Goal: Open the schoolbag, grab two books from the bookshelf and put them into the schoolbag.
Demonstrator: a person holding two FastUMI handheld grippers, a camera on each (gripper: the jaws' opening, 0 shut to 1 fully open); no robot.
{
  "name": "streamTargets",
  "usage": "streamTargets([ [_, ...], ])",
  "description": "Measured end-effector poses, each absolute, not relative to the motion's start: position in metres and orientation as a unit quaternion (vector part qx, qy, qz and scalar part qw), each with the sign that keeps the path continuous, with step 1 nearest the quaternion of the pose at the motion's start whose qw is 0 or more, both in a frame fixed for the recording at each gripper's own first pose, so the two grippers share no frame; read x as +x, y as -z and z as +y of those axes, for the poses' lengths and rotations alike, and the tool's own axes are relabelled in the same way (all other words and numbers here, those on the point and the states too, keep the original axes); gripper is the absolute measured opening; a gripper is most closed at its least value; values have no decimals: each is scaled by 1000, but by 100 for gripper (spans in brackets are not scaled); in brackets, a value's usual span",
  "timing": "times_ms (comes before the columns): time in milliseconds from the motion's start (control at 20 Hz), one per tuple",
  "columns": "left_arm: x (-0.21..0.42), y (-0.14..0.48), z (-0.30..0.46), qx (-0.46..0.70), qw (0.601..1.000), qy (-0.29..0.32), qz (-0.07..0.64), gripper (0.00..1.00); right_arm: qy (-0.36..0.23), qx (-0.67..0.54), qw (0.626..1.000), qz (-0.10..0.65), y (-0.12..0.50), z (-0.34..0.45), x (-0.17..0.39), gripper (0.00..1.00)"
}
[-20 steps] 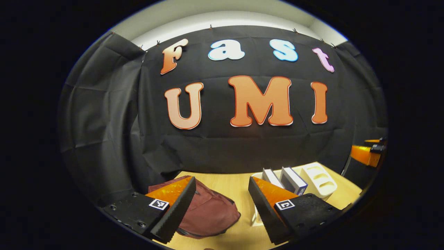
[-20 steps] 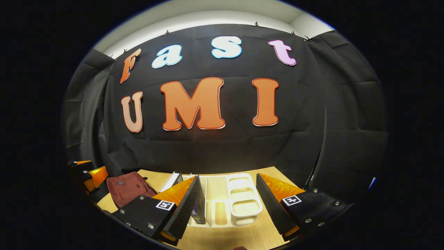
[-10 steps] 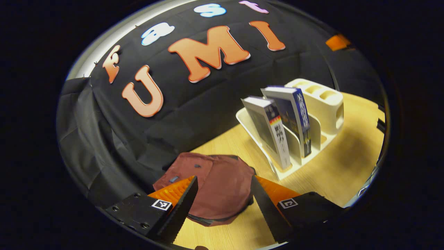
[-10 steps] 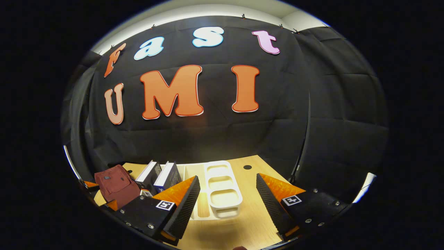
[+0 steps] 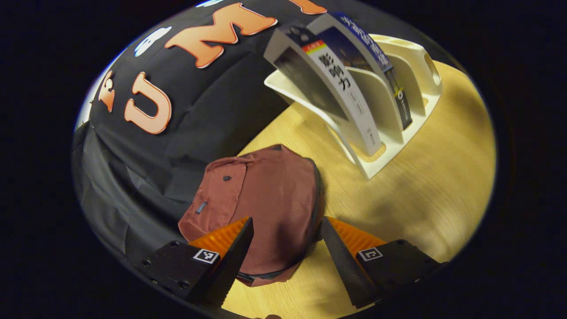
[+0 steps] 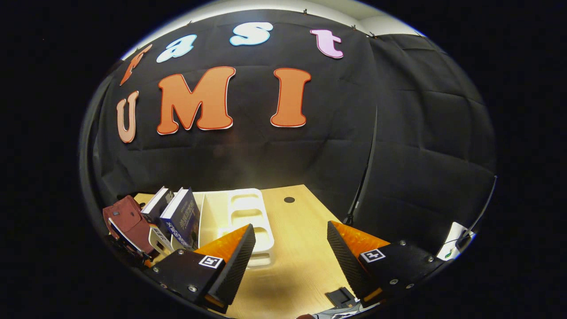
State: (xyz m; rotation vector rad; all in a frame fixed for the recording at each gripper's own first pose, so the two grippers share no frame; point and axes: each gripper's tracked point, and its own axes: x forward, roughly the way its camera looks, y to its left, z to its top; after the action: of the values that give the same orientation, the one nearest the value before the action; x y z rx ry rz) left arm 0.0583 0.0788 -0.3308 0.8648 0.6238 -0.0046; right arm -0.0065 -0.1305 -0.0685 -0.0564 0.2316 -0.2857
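A dark red schoolbag (image 5: 266,199) lies closed on the wooden table (image 5: 434,186); in the right gripper view the schoolbag (image 6: 126,219) sits at the far left. My left gripper (image 5: 283,257) hangs open just above the bag's near end, its fingers astride it without touching. Two books stand slanted in a white bookshelf (image 5: 398,146): a white-spined book (image 5: 336,88) and a blue book (image 5: 376,66) behind it. In the right gripper view the blue book (image 6: 184,217) is left of my open right gripper (image 6: 290,257), which holds nothing above the table.
The bookshelf's pen-holder end (image 6: 246,212) with oval slots lies ahead of the right gripper's left finger. A small round hole (image 6: 289,200) marks the table (image 6: 301,248) near the back. A dark object (image 6: 341,297) lies at the table's near edge.
My left gripper has tilted down and come closer over the schoolbag, which now looms between its fingers. The right gripper has drifted right, so the shelf and books slid left.
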Motion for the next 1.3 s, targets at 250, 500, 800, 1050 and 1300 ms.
streamTargets([
  [250,66,349,93,426,850,-16,309,98,135,-9,982,132,78,-130,1,97],
  [500,65,344,100,434,844,-23,315,98,122,2,983,140,85,-124,7,97],
  [800,66,337,96,447,838,-27,311,48,108,6,983,146,88,-121,7,97],
  [1050,66,356,98,462,813,-20,355,5,105,4,984,142,83,-128,4,97],
  [1300,63,352,97,464,806,0,367,1,100,12,986,136,80,-130,2,97],
])
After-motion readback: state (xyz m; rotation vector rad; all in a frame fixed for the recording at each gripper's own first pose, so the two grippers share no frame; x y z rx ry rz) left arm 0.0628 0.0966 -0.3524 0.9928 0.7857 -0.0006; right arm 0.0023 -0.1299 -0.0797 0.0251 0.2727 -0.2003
